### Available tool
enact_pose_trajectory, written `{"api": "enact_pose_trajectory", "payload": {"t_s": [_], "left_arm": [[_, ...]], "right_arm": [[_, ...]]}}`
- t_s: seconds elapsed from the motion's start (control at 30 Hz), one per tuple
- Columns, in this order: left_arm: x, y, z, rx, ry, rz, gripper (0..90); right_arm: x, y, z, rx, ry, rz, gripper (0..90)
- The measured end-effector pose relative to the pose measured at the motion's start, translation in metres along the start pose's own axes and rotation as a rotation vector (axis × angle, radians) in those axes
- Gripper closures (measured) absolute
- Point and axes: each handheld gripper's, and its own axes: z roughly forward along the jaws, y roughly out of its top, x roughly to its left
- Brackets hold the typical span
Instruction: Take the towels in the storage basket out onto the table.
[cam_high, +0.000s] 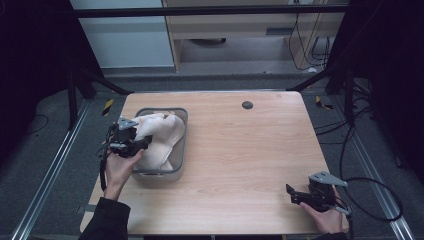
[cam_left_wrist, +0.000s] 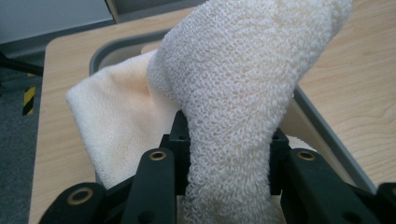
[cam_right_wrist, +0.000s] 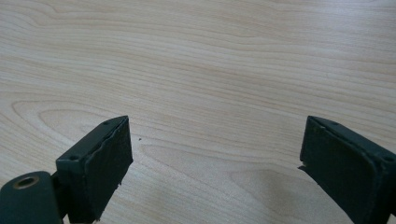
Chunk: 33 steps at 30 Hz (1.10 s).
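Clamping a white towel (cam_left_wrist: 233, 93), the left hand-held gripper (cam_high: 131, 141) sits at a grey bin (cam_high: 181, 150). Right hand-held gripper (cam_right_wrist: 215, 163): jaws spread over bare counter (cam_right_wrist: 210, 56).

Looked for writing, labels, brands, numbers and signs in all three views; found none legible.
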Motion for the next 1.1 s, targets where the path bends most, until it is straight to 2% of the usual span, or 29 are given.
{"api": "enact_pose_trajectory", "payload": {"t_s": [0.03, 0.17, 0.23, 0.43, 0.63, 0.83, 0.9, 1.1], "left_arm": [[-0.001, 0.005, -0.003, -0.017, 0.0, -0.003, 65.7], [-0.001, 0.013, -0.012, -0.033, 0.003, 0.002, 65.9], [-0.001, 0.02, -0.021, -0.05, 0.007, 0.01, 66.0], [0.0, 0.028, -0.036, -0.066, 0.017, 0.02, 66.0], [0.003, 0.04, -0.06, -0.108, 0.034, 0.024, 66.0], [0.0, 0.046, -0.07, -0.127, 0.015, 0.033, 66.0], [-0.004, 0.049, -0.074, -0.128, -0.003, 0.047, 66.0], [-0.013, 0.053, -0.078, -0.128, -0.018, 0.074, 66.0]], "right_arm": [[0.0, 0.0, 0.0, -0.001, 0.0, 0.0, 9.1], [0.0, 0.0, 0.0, 0.0, 0.0, -0.001, 9.1], [0.0, 0.0, 0.0, 0.001, -0.002, -0.006, 9.1], [0.0, 0.0, 0.0, 0.0, -0.001, -0.003, 9.1], [0.001, 0.0, 0.0, -0.001, -0.002, 0.001, 9.1], [0.001, 0.0, 0.0, -0.001, -0.002, 0.001, 9.0], [0.001, 0.0, 0.0, -0.001, -0.003, 0.0, 8.9], [0.001, 0.0, -0.001, -0.002, -0.002, -0.003, 8.9]]}}
